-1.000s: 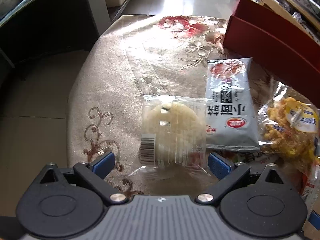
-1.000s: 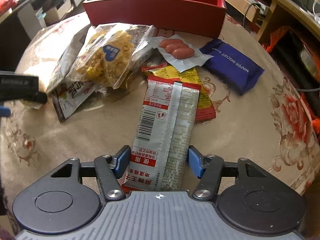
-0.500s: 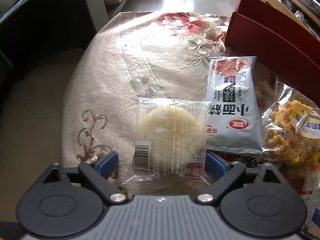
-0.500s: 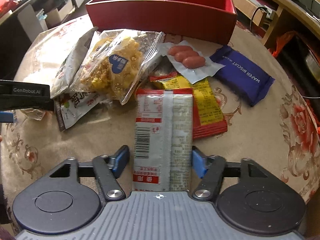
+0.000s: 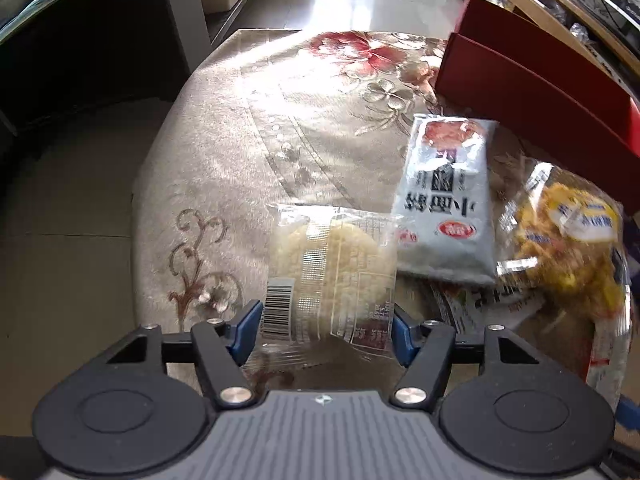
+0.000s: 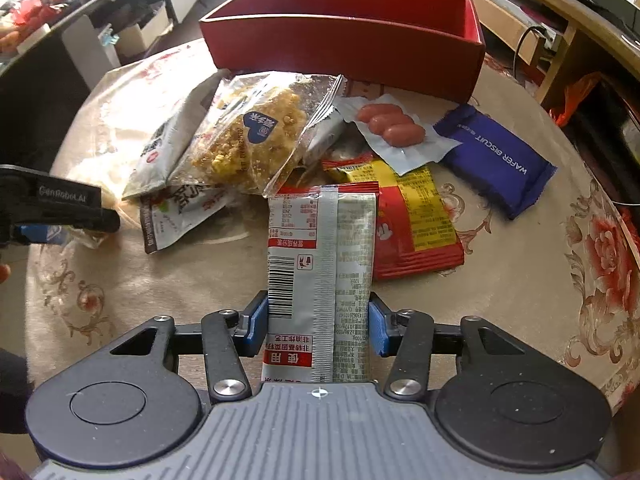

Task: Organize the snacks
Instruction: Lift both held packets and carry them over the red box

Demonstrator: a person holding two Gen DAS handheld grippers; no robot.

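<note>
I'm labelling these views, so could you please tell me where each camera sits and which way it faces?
Left wrist: on the left gripper, looking down its fingers at the clear-wrapped cake they pinch.
Right wrist: on the right gripper, looking down at the silver packet it grips.
Shared: red box, yellow crisp bag; the right view also shows the left gripper.

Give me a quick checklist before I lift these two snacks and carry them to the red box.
1. Right gripper jaws have just been closing and now press both edges of the silver and red packet: ok.
2. Left gripper jaws have just been closing on the clear-wrapped round cake; pads touch the wrapper sides: ok, firmness cannot tell.
3. Cake wrapper free of the white noodle packet: cannot tell, their edges meet.
4. Silver packet free of the red and yellow packet: cannot tell, their edges overlap.
5. Red box open on top: ok.
</note>
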